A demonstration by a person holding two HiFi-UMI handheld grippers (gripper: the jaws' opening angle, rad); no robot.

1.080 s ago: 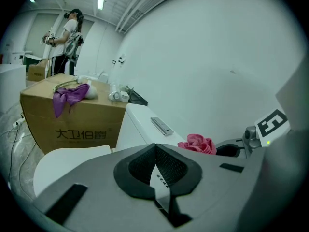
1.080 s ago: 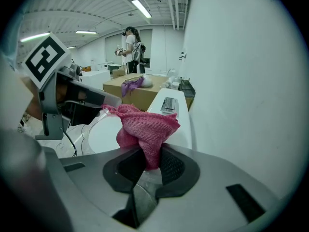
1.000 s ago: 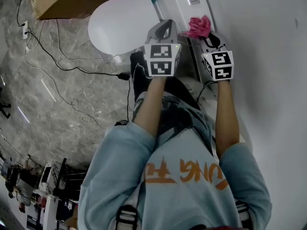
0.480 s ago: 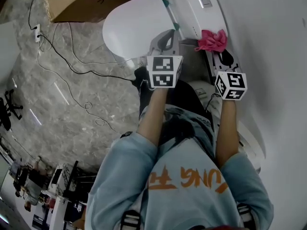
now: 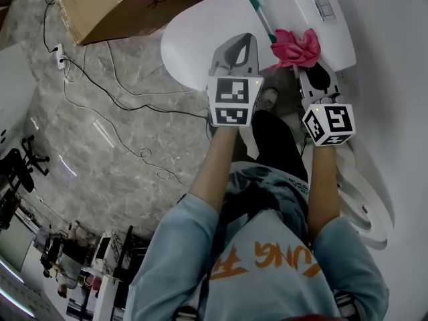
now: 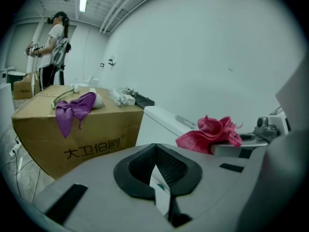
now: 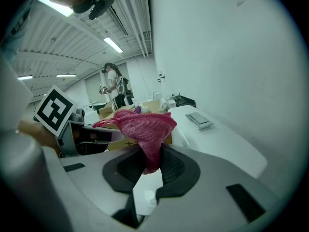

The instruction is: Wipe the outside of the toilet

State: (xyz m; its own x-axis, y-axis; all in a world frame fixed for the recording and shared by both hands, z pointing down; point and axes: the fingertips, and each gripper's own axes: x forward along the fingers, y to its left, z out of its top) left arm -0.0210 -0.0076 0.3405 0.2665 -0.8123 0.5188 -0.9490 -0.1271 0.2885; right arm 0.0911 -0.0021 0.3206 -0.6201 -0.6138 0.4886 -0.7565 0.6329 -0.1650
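well, right gripper at upper right of head view, fingers pinching pink cloth. cloth bunches above fingertips, tail hanging down between pads. in head view cloth sits at front edge of toilet tank, upper right of frame; contact with tank hard to tell. left gripper just left of it, over closed lid, fingers pressed together, nothing between. cardboard box with purple rag on top at upper left.

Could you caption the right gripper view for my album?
Right gripper clamps a pink cloth beside the white toilet tank.
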